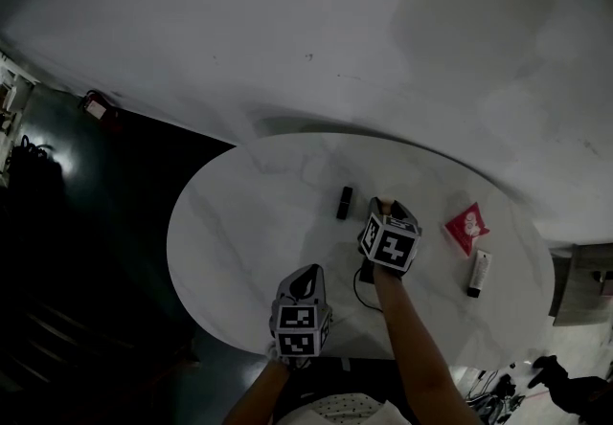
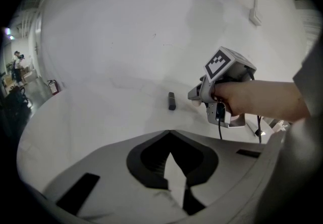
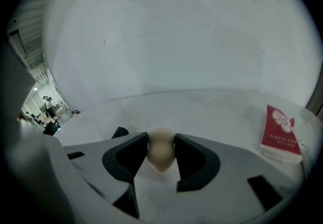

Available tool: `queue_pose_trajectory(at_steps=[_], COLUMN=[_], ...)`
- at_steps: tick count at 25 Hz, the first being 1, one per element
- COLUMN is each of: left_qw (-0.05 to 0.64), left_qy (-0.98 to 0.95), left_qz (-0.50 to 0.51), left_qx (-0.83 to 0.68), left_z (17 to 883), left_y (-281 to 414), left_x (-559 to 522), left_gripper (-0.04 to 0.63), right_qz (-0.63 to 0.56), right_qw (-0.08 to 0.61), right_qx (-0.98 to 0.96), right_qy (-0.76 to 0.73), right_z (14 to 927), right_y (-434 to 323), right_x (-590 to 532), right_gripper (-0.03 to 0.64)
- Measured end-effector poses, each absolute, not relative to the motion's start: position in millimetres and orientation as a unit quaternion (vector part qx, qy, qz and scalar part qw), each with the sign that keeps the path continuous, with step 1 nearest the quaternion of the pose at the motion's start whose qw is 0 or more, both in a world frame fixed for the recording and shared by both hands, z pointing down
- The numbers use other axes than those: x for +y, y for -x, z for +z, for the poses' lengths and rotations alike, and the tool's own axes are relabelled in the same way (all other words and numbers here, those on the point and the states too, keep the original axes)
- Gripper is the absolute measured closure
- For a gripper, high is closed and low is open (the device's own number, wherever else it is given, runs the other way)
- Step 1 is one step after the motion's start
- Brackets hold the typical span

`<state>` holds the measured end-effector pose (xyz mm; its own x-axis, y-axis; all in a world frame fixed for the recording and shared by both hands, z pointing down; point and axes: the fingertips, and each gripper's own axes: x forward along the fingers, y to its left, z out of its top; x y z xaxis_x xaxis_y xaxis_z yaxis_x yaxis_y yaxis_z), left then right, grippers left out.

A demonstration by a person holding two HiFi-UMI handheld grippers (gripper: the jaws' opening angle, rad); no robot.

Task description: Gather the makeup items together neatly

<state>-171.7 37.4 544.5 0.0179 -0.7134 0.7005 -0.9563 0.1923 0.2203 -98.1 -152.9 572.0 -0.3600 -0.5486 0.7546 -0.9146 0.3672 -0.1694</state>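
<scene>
Bearing everything is the white oval table (image 1: 239, 222). Right gripper (image 3: 161, 142) is clamping a beige, apparently egg-shaped sponge (image 3: 161, 156) between its pads; left gripper (image 2: 170, 140) is hanging closed, empty. Red sachet (image 1: 466, 227) and white tube (image 1: 478, 272) are lying to the right gripper's right, black stick (image 1: 344, 203) just left.

Beige sponge (image 3: 161, 150), red pkt (image 1: 467, 227), blk tube (image 1: 344, 203)

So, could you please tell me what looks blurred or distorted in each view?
Head view: dim overall, floor nearly black. Left gripper view: fisheye bend, dark corners. Right gripper view: the beige sponge nearest the lens is out of focus.
</scene>
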Motion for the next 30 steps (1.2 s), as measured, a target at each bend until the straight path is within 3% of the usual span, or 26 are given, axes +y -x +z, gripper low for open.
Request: queue_pose_trajectory(at_steps=[10, 15, 26, 30], left_qw=[0.368, 0.365, 0.367, 0.374], left_qy=[-0.61, -0.609, -0.609, -0.606], left_qz=[0.173, 0.181, 0.18, 0.179], left_qx=[-0.68, -0.68, -0.68, -0.679], left_z=[549.9, 551.4, 551.8, 553.0], left_y=[172.1, 171.1, 168.4, 169.3], left_x=[35.9, 35.1, 35.1, 36.8], left_gripper=[0.566, 0.566, 0.566, 0.566], right_qz=[0.309, 0.313, 0.32, 0.322], right_qw=[0.306, 0.307, 0.298, 0.296], right_qx=[-0.756, -0.751, -0.753, -0.757], right_qy=[-0.489, -0.493, -0.49, -0.486], right_z=[582.0, 586.0, 584.1, 582.8], right_y=[96.5, 95.8, 95.4, 94.9], right_x=[-155.0, -154.9, -155.8, -156.1], right_gripper=[0.449, 0.403, 0.402, 0.365])
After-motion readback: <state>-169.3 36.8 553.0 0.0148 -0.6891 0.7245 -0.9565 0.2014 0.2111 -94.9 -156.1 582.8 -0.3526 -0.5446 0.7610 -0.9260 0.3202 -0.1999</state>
